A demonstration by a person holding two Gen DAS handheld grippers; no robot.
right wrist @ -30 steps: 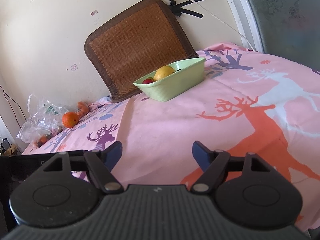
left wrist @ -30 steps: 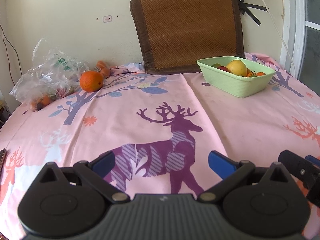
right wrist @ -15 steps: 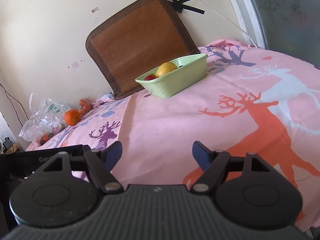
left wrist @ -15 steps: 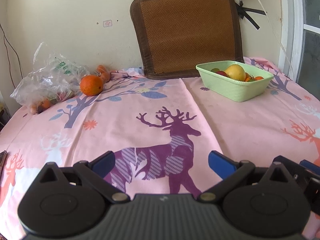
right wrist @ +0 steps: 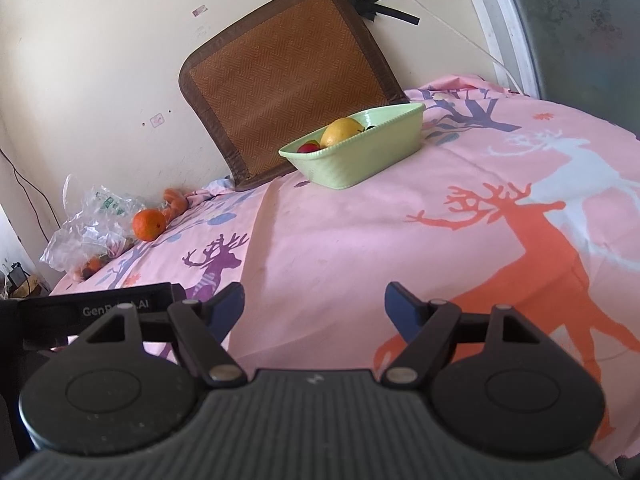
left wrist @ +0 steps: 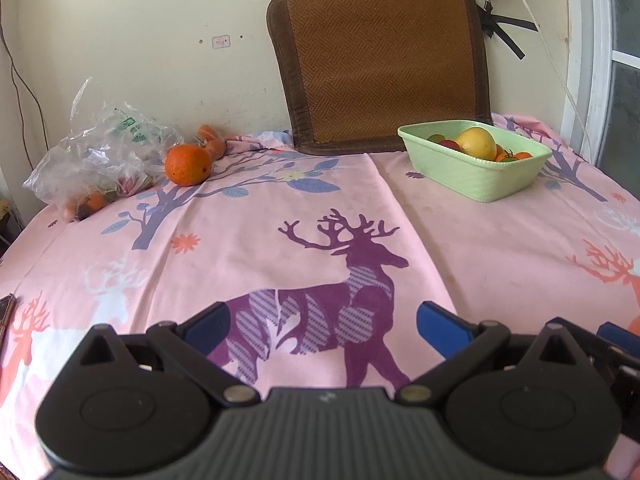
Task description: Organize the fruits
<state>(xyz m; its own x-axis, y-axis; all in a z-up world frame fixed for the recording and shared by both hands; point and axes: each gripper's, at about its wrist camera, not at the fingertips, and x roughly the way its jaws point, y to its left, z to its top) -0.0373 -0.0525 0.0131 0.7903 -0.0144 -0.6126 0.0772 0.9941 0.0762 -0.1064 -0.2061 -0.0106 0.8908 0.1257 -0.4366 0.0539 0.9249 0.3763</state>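
— Which step is in hand?

— Between picks, I'd judge. The left gripper [left wrist: 320, 322] and right gripper [right wrist: 314, 300] both hover low over the worktop [left wrist: 480, 248], jaws released, nothing between them.

— Where's the fruit?

— In the left view, some already sits in the green bowl [left wrist: 472, 176] at 2 o'clock, a yellow fruit [left wrist: 478, 143] on top. A loose orange [left wrist: 188, 164] lies at 11 o'clock, touching a plastic bag [left wrist: 100, 160] that holds more fruit.

— Next move?

— Probably the orange: reach across to 11 o'clock, close around its middle, carry it to the bowl. It's round and may roll.

— Anything in the way?

— The cloth between is bare. The bag crowds the orange's left side, and something orange [left wrist: 212, 140] lies just behind it; I can't tell what. A woven mat [left wrist: 380, 64] leans on the wall behind the bowl.
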